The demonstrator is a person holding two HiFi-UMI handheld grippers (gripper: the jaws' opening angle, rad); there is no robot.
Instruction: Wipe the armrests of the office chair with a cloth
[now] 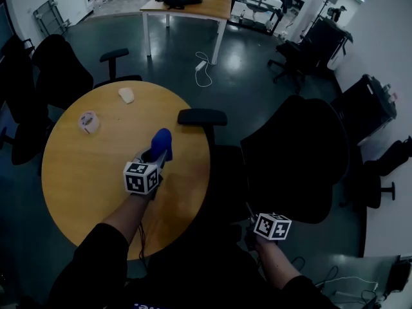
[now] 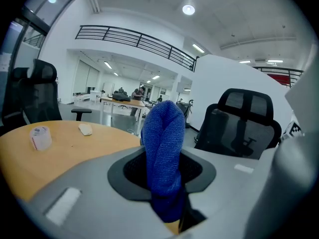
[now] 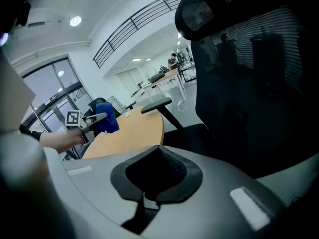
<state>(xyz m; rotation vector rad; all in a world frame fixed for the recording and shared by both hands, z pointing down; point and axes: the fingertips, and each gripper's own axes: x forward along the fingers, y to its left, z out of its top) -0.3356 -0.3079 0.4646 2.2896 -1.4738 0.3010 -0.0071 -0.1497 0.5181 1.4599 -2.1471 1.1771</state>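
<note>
— Cloth (image 1: 161, 138) check: where do we have it?

— We have it clamped in the left gripper (image 1: 158, 153), blue and bunched, poking out past the jaws at the middle of the head view. In the left gripper view the cloth (image 2: 163, 153) fills the gap between the jaws as a rounded, folded hump.

— And the armrest?

— We see the armrest (image 1: 202, 117) just up and right of the cloth, black, at the table's edge. It's close, but apart, with no contact that we can make out.

— The chair itself?

— The office chair (image 1: 296, 159) sits centre-right, its back broad and dark. In the right gripper view that back fills the right half, the armrest (image 3: 156, 103) juts left at mid-frame, and the cloth (image 3: 105, 123) shows further left.

— Right gripper?

— On the right gripper (image 3: 152, 195) we see the jaws pressed together with nothing between them. In the head view it's at lower right, beside the chair's seat.

— Anything else?

— We've got the round wooden table (image 1: 77, 185) under the left gripper. On its upper left are a tape roll (image 1: 89, 121) and a small white object (image 1: 126, 95), well apart from the cloth.
</note>
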